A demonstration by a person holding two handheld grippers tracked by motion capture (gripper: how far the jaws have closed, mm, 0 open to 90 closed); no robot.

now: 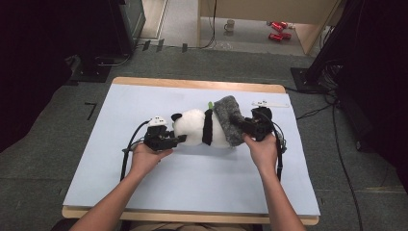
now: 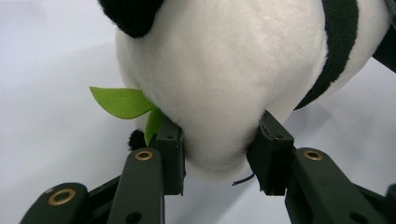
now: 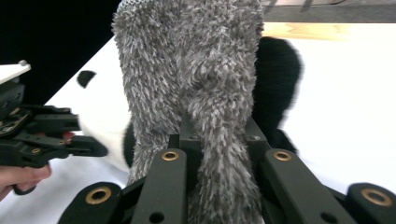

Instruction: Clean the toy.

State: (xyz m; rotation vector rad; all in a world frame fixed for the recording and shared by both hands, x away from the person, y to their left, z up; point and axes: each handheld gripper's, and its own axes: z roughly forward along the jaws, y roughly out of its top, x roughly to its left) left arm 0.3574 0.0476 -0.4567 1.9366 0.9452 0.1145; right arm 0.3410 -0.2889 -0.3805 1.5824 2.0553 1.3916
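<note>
High view showed my left gripper (image 1: 179, 139) pinching the panda's (image 1: 192, 126) head while my right gripper (image 1: 242, 125) clamped a fold of grey fuzzy cloth (image 1: 229, 119). A hard tug risked the plush slipping out, or the cloth pulling free.

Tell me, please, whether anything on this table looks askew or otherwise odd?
The panda toy lies on its side rather than sitting up, with a grey fuzzy cloth bunched over its lower half. The left tongs squeeze its white plush; the right tongs pinch the cloth. Nothing looks damaged.
</note>
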